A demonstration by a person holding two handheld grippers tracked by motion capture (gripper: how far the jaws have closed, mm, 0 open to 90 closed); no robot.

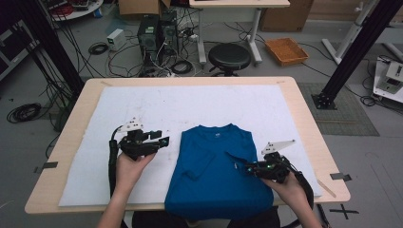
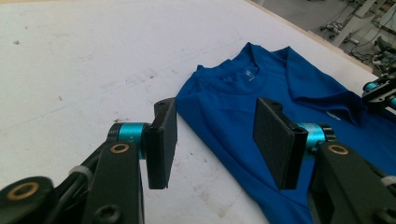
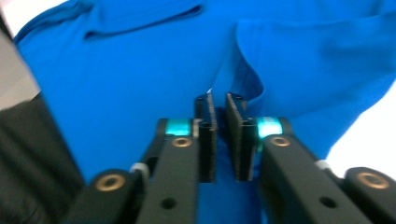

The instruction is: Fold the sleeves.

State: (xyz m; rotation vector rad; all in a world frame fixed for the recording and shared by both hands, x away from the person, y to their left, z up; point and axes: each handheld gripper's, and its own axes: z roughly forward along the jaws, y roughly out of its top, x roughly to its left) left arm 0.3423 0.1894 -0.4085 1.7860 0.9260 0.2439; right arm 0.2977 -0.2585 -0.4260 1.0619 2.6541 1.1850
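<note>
High view: the blue T-shirt (image 1: 216, 166) lies on the white mat (image 1: 157, 107) at the counter's near edge, both sleeves folded inward; you still have the body to fold.
Left gripper view: your left gripper (image 2: 215, 140) hangs spread wide and empty beside the shirt.
Right gripper view: your right gripper (image 3: 220, 135) pinches a fold of the right side.

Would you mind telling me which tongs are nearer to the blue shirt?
Right. The right tongs are over the shirt, nearly shut around a fold of its fabric. The left tongs are open beside its left edge, above the white mat.
</note>
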